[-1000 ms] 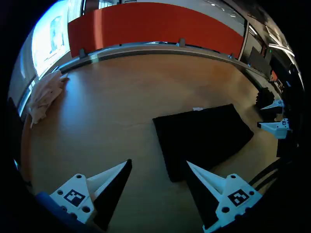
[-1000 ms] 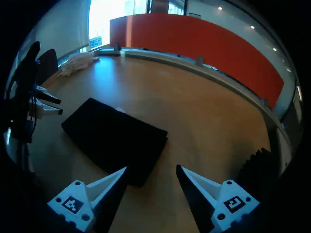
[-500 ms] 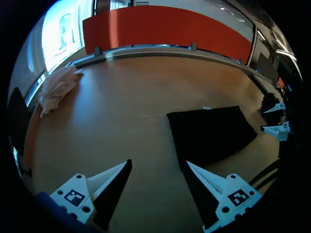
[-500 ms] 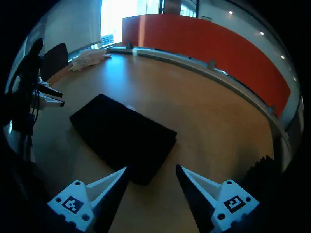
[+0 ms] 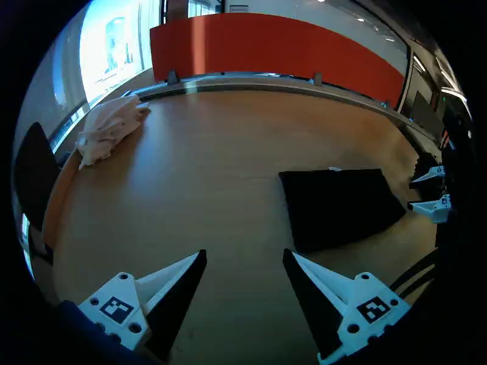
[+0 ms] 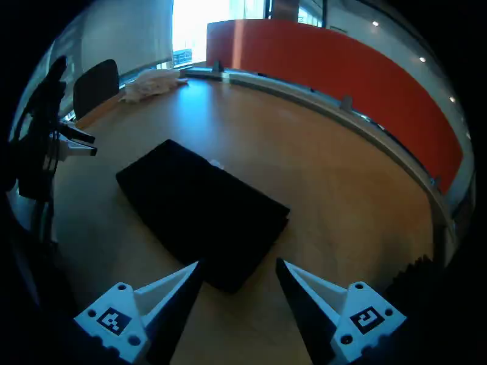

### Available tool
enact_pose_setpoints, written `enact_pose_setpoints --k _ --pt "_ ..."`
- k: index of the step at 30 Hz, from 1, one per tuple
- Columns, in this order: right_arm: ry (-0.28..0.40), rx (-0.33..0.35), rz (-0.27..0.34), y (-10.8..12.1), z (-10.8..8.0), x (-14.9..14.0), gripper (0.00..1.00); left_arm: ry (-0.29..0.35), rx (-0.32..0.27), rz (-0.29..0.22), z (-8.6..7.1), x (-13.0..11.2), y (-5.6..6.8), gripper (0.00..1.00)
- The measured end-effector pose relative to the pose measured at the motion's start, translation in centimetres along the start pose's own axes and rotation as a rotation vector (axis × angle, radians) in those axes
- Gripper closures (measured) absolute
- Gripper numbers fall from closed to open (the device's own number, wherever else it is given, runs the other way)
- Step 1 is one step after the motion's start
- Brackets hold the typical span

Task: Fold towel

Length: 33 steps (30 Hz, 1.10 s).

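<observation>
1. Since a second ago, your left gripper (image 5: 244, 252) has swung away from the black towel (image 5: 341, 204). Back then its right finger lay over the towel's near corner. Now the towel sits clear of that fingertip, off to the right in the left gripper view.
2. The pale cloth heap (image 5: 109, 125) at the far left corner of the table (image 5: 201, 164) has slid closer to the middle of that view too.
3. Your left gripper's fingers are wide apart and hold nothing. Bare wood shows between them.
4. Your right gripper (image 6: 238, 261) also has its fingers spread, and it holds nothing. In the right gripper view, the towel's near corner shows just past the tips, closer to the left finger.
5. The towel lies flat on the wooden table, folded into a neat block, between your two grippers. A small white bit (image 6: 214, 162) pokes out at its far edge.
6. In the left gripper view, you can see the right gripper far off at the right edge, just beyond the towel, with a gap between its fingers.
7. In the right gripper view, the left gripper shows at the far left edge, apart from the towel.
8. An orange wall (image 5: 274, 45) runs behind the table, and a dark chair (image 6: 94, 91) stands near the cloth heap.
</observation>
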State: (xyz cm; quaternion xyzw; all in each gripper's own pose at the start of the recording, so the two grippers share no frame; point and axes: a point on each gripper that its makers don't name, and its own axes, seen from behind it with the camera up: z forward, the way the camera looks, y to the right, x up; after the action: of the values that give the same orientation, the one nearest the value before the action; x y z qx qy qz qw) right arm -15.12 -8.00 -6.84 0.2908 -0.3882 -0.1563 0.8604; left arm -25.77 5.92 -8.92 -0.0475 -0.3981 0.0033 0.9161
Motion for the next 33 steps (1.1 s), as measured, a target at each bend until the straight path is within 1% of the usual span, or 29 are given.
enact_pose_setpoints --k 5,12,16,20,23,27,28,30,33 --pt "-0.039 0.028 -0.018 -0.6 0.5 -1.9 0.18 -0.005 0.010 -0.012 -0.7 -0.6 -0.4 0.07" --pt "-0.067 0.061 -0.015 -1.1 0.8 -3.5 0.30 -0.009 0.017 -0.030 -1.4 -1.3 -0.6 0.07" --pt "-0.074 0.075 -0.017 -1.1 0.8 -3.8 0.37 -0.014 0.019 -0.032 -1.7 -1.7 -0.7 0.07" --pt "-0.082 0.082 -0.031 -0.9 0.8 -4.0 0.48 -0.016 0.020 -0.030 -1.8 -1.9 -0.8 0.07" --pt "-0.088 0.098 -0.040 -1.0 1.0 -4.0 0.53 -0.018 0.019 -0.031 -1.9 -2.0 -0.7 0.07" --pt "-0.091 0.109 -0.045 -1.1 1.1 -3.9 0.57 -0.018 0.019 -0.032 -1.9 -2.0 -0.8 0.07" --pt "-0.093 0.111 -0.045 -1.1 1.1 -3.9 0.59 -0.018 0.019 -0.033 -1.9 -2.0 -0.8 0.07" --pt "-0.097 0.116 -0.045 -1.2 1.1 -3.9 0.67 -0.019 0.019 -0.035 -1.9 -2.1 -0.8 0.07" --pt "-0.103 0.122 -0.042 -1.3 1.1 -4.0 0.82 -0.021 0.020 -0.036 -1.8 -2.2 -0.9 0.07"
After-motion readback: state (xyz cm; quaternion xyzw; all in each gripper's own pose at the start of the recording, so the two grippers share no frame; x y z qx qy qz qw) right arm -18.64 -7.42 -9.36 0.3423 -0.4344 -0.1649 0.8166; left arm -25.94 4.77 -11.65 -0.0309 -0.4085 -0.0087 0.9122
